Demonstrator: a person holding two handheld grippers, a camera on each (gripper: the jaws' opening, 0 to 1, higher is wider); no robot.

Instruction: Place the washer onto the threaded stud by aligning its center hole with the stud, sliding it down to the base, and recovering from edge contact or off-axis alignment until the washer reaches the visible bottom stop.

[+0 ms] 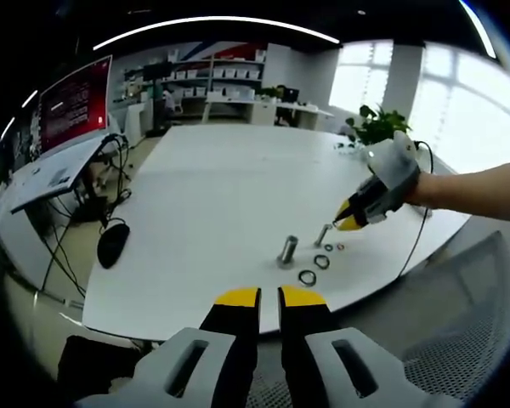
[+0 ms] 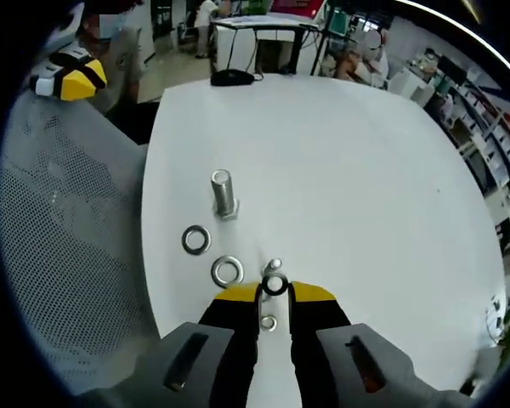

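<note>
In the right gripper view, my right gripper (image 2: 274, 293) is shut on a small dark washer (image 2: 274, 286), held upright between the yellow tips. A short threaded stud (image 2: 274, 266) stands on the white table just beyond it, close to the washer. In the left gripper view, the right gripper (image 1: 350, 223) comes in from the right on a person's arm, with its tips beside the small stud (image 1: 323, 234). My left gripper (image 1: 269, 297) hovers off the table's near edge, its jaws close together and holding nothing.
A larger bolt (image 2: 223, 193) stands upright left of the stud. Two big washers (image 2: 195, 239) (image 2: 227, 271) and a small one (image 2: 269, 323) lie loose nearby. The table edge (image 2: 153, 280) borders a mesh chair (image 2: 76, 221). A black mouse (image 1: 112, 242) lies left of the table.
</note>
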